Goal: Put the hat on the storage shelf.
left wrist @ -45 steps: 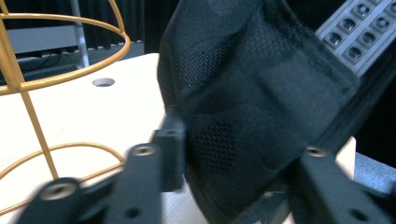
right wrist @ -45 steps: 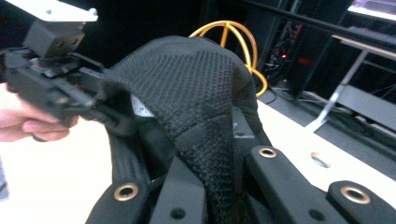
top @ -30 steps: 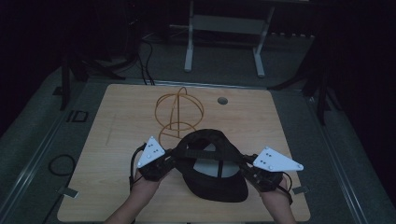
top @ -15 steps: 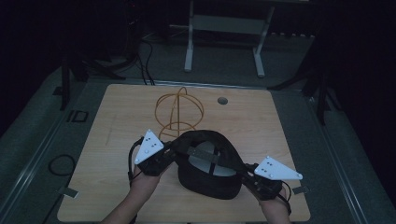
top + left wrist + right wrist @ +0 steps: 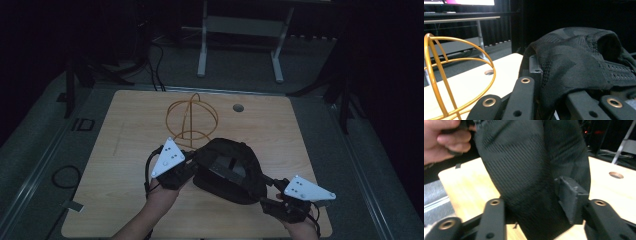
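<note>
Black mesh cap (image 5: 227, 170) sits low centre of the high view, raised off the bench (image 5: 125, 130). My left gripper (image 5: 549, 100) is clamped on its edge; my right gripper (image 5: 536, 220) has just been opening, cloth between the jaws but seemingly unpinched. I'd keep the left grip firm and steer toward the gold wire stand (image 5: 191, 119) beyond.

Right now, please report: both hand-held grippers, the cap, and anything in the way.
Left hand-held gripper shut on black cap. Right hand-held gripper jaws just been opening, cap fabric between them, pads apart. Gold wire stand close behind the cap.
</note>
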`<state>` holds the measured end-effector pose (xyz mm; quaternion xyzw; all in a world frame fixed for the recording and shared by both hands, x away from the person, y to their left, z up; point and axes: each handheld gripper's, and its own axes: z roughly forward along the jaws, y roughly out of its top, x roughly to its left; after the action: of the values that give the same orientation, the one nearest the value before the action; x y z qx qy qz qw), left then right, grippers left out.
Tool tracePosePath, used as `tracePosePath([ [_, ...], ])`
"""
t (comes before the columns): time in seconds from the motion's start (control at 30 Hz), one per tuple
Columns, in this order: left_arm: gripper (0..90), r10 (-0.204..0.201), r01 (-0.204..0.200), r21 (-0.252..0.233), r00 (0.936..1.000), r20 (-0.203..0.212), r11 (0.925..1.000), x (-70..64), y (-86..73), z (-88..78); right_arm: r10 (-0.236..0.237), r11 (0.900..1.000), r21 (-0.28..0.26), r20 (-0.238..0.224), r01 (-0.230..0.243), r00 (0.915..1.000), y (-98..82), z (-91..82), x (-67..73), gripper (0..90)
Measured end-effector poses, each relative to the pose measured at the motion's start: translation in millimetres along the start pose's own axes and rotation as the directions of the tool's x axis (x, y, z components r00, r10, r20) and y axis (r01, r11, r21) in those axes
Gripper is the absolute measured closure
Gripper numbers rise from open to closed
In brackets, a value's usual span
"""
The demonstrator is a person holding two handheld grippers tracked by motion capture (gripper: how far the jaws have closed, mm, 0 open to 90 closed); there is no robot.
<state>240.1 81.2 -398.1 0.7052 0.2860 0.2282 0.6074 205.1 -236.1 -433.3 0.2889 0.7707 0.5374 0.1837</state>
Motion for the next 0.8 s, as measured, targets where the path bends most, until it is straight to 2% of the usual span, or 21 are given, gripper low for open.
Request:
tracePosePath([
  [0.03,88.1,0.002,-0.002,-0.002,1.0,-0.008,1.0,-1.2,0.6,0.5,0.0,1.0,0.0,0.0,0.0,1.0,0.0,0.0,0.0,47.9],
  [0.07,88.2,-0.002,0.002,-0.003,1.0,0.005,1.0,-2.2,1.7,1.1,0.009,1.0,0.008,-0.01,-0.009,0.9999,-3.4,-1.9,0.8,44.0],
  [0.13,88.1,-0.002,0.002,-0.007,1.0,-0.001,1.0,-3.3,2.1,1.1,0.006,1.0,0.012,-0.021,-0.006,0.9998,-6.5,-4.3,1.9,41.5],
  [0.17,88.1,-0.006,0.006,-0.007,0.9999,0.009,1.0,-3.3,2.7,1.4,0.006,1.0,0.012,-0.021,-0.006,0.9998,-6.5,-4.3,1.9,41.5],
  [0.2,88.1,-0.003,0.003,-0.012,1.0,0.009,0.9999,-4.0,3.0,1.3,0.014,1.0,0.017,-0.026,-0.014,0.9996,-9.2,-6.8,2.0,37.0],
  [0.43,88.1,0.009,-0.008,-0.046,0.9995,0.031,0.9989,-5.4,5.9,-3.5,0.021,1.0,0.018,-0.057,-0.02,0.9981,-17.6,-20.8,1.1,34.9],
  [0.57,88.1,0.032,-0.029,-0.057,0.9975,0.063,0.9979,-2.5,6.2,-6.6,0.025,1.0,0.015,-0.053,-0.024,0.9983,-21.4,-30.3,-1.7,35.2],
  [0.63,88.1,0.038,-0.035,-0.057,0.9976,0.057,0.9978,0.5,5.8,-8.0,0.026,1.0,0.004,-0.061,-0.026,0.9978,-19.7,-33.9,-3.0,35.5],
  [0.7,88.1,0.025,-0.022,-0.057,0.9982,0.055,0.9982,5.6,4.8,-10.0,0.007,1.0,-0.006,-0.07,-0.007,0.9975,-16.3,-37.8,-2.0,35.6],
  [0.73,88.1,0.021,-0.018,-0.059,0.9986,0.049,0.9981,7.5,4.1,-10.9,-0.018,1.0,-0.012,-0.089,0.017,0.9959,-12.7,-42.2,-1.3,36.9],
  [0.8,88.1,0.006,-0.002,-0.065,0.998,0.064,0.9979,10.9,2.9,-13.1,-0.033,0.999,-0.026,-0.093,0.031,0.9951,-8.9,-48.8,-1.1,37.0],
])
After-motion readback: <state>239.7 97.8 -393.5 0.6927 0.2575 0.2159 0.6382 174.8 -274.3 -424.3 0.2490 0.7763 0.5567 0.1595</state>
